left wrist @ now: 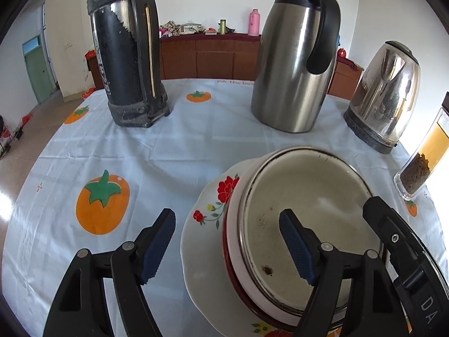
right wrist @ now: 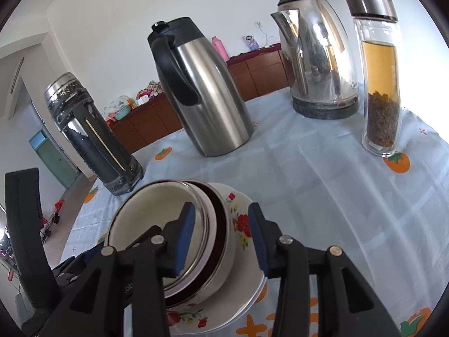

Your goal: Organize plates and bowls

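While the left gripper point(left wrist: 227, 245) stands spread, clear of the steel-rimmed white enamel bowl point(left wrist: 306, 224) stacked on the flowered white plate point(left wrist: 202, 241); right gripper point(right wrist: 221, 238) straddles the bowl's rim, grip unclear.

**Flasks and kettle on the fruit-print cloth**

The steel carafe point(right wrist: 204, 92) stands mid-table on the tablecloth point(left wrist: 168, 146). Left of it is the worn black flask point(right wrist: 92, 134); right of it the electric kettle point(right wrist: 320, 64), then the glass tea bottle point(right wrist: 378, 78).
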`<move>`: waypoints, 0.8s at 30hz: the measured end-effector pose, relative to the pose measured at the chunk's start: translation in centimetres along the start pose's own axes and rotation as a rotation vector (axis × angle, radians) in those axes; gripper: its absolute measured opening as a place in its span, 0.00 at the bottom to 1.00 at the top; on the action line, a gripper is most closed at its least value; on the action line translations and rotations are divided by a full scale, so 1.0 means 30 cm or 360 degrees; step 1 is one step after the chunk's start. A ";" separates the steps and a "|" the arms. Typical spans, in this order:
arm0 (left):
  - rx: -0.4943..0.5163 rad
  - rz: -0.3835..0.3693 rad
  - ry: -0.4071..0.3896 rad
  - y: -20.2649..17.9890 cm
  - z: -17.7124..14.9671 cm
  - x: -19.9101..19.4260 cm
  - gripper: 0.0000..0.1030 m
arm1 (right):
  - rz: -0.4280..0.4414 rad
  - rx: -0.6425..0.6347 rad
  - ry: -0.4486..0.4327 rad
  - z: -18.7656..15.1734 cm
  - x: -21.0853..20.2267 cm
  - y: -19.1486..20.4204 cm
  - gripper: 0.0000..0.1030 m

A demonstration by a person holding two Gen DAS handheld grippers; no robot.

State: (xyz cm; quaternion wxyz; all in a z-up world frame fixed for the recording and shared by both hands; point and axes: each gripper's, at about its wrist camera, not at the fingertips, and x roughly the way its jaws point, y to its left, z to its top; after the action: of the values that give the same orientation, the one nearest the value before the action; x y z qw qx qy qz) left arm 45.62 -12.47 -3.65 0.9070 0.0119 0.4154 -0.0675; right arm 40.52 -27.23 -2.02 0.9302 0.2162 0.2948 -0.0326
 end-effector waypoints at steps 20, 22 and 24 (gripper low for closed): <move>0.0043 -0.0015 -0.0130 -0.022 -0.049 -0.059 0.76 | 0.0028 0.0023 -0.0162 -0.059 -0.066 -0.035 0.61; 0.0027 -0.0005 -0.0148 -0.015 -0.051 -0.061 0.76 | 0.0029 0.0011 -0.0168 -0.059 -0.061 -0.039 0.61; 0.0040 0.0035 -0.0201 -0.012 -0.056 -0.070 0.76 | 0.0022 -0.0005 -0.0180 -0.062 -0.059 -0.043 0.61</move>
State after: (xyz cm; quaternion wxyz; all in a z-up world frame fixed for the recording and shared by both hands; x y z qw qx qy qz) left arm 42.96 -12.45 -3.16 0.9319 0.0237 0.3563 -0.0634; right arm 37.83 -27.73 -2.90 0.9459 0.2145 0.2404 -0.0379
